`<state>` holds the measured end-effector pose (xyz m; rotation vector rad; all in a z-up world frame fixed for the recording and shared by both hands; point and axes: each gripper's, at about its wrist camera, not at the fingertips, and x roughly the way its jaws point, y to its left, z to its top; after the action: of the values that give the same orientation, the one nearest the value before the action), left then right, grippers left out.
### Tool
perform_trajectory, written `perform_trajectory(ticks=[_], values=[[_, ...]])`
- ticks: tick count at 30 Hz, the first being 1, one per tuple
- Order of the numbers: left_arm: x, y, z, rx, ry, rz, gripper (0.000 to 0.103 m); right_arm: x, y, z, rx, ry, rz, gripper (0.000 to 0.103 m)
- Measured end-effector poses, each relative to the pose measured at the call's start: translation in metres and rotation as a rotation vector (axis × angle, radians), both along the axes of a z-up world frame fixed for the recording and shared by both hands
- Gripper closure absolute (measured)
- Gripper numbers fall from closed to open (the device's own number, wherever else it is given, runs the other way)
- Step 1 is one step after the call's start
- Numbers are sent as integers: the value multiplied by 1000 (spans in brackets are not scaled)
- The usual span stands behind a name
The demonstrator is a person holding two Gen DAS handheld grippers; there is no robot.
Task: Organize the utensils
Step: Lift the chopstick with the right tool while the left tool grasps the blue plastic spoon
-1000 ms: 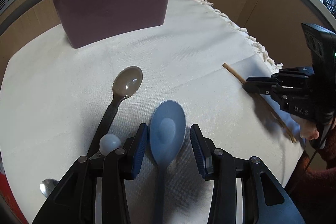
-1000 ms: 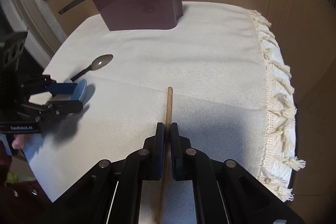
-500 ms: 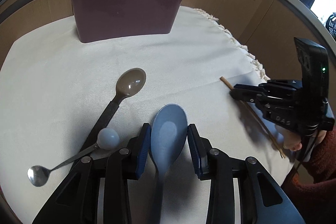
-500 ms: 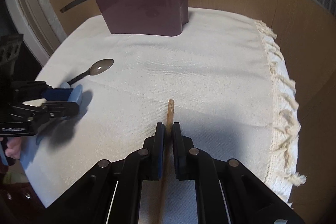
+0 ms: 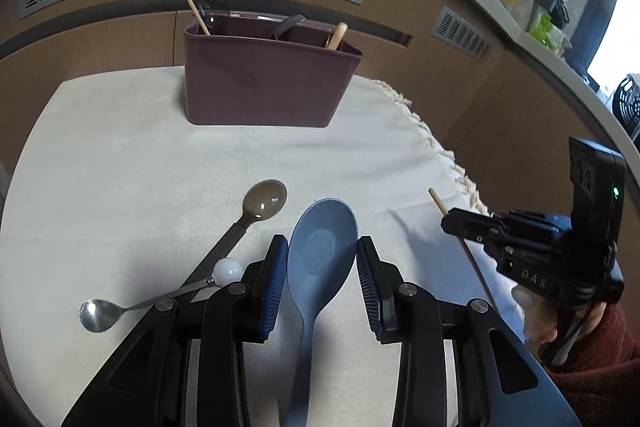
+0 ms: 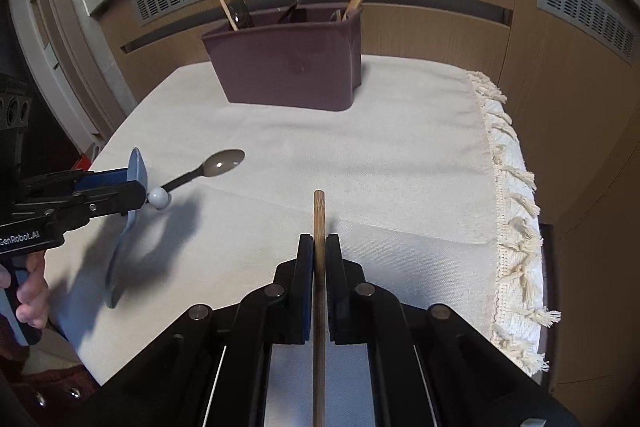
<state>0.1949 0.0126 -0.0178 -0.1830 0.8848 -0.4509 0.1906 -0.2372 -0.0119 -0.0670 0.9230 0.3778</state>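
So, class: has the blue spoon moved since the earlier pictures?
Yes. The blue spoon, gripped by the left gripper, has lifted off the tablecloth; the brown spoon still lies there.

Home kitchen: cloth-covered table, counter.

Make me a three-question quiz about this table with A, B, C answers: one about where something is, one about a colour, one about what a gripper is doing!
1. Where does the purple holder stand?
A. at the far end of the cloth
B. on the floor
C. between the grippers

2. What colour is the spoon in the left gripper?
A. red
B. blue
C. green

3. What is the right gripper doing?
A. standing wide open
B. holding a silver spoon
C. gripping a wooden stick

Answers:
1 A: it stands on the cloth, far beyond both grippers.
2 B: the blue spoon sits between its pads.
3 C: its pads are shut on the stick.
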Motion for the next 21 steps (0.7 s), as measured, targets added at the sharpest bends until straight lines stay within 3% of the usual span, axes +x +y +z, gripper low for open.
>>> perform_trajectory(ticks=[10,12,18,21], values=[[11,1,37,-33,-54,8,68,-5,13,31,42,-96,-2,98],[17,6,53,-57,-76,7,93,-2,12,49,61,-132,-6,98],[50,28,125,-124,-217,53,95,16,15,129,65,-305,-10,98],[63,40,157,-159,-284,86,97,38,13,181,114,-382,1,98]])
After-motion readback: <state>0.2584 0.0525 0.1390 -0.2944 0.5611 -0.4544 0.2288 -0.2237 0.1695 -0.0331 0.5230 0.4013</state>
